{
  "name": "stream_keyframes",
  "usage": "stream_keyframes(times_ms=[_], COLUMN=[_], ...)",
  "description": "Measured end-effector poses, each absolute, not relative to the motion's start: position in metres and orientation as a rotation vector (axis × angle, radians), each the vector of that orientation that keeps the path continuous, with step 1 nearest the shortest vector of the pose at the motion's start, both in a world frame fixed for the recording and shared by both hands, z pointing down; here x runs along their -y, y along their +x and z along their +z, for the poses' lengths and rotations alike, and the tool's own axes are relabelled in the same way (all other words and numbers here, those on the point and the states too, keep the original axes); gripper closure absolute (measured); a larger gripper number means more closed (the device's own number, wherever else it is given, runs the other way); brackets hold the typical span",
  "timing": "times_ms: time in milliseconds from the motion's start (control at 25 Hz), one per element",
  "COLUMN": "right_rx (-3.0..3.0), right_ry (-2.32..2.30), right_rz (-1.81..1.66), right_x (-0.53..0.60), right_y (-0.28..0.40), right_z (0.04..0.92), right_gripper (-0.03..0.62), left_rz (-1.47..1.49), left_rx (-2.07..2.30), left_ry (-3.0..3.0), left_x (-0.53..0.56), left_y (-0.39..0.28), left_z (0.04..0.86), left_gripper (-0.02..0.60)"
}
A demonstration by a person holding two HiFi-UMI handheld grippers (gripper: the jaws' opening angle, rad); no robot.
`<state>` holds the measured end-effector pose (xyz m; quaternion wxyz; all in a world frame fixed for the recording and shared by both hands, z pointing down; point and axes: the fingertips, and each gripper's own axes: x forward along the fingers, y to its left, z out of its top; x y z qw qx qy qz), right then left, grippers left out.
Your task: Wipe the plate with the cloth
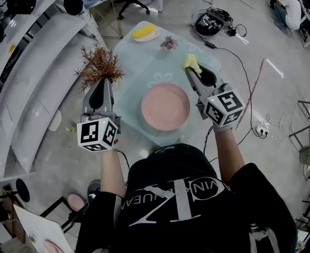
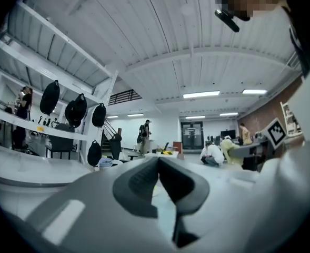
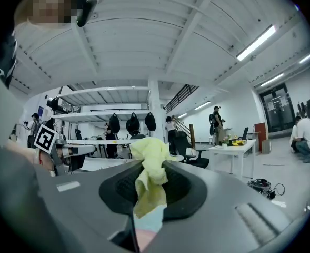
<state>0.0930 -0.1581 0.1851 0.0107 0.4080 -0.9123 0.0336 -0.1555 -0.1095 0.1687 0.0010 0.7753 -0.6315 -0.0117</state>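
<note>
A round pink plate (image 1: 166, 106) lies on the pale glass table (image 1: 137, 67), between my two grippers. My right gripper (image 1: 190, 67) is raised beside the plate's right edge and is shut on a crumpled yellow cloth (image 1: 191, 62); in the right gripper view the cloth (image 3: 149, 173) sticks up from between the closed jaws. My left gripper (image 1: 101, 81) hovers at the table's left edge, tilted up, its jaws shut with nothing between them. In the left gripper view the gripper (image 2: 158, 161) points at the room, not the plate.
A dried brown plant (image 1: 99, 66) stands just ahead of the left gripper. A small plate with a banana (image 1: 144, 32) and a small potted succulent (image 1: 169, 43) sit at the table's far end. Cables (image 1: 216, 22) lie on the floor to the right; curved white shelves (image 1: 36, 62) run along the left.
</note>
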Motion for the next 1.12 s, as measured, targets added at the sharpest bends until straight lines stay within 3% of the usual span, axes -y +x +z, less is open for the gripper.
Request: stream_keyframes(times_ms=[1120], right_rx=[2.836], right_ry=[1.326], right_rz=[0.064], right_x=[0.163], right_y=[0.098], right_z=[0.176], right_gripper=[0.513], left_rz=[-0.065], left_rx=[2.042], left_ry=[2.382], left_x=[0.096], left_y=[-0.175], left_z=[0.165], left_gripper=[0.581])
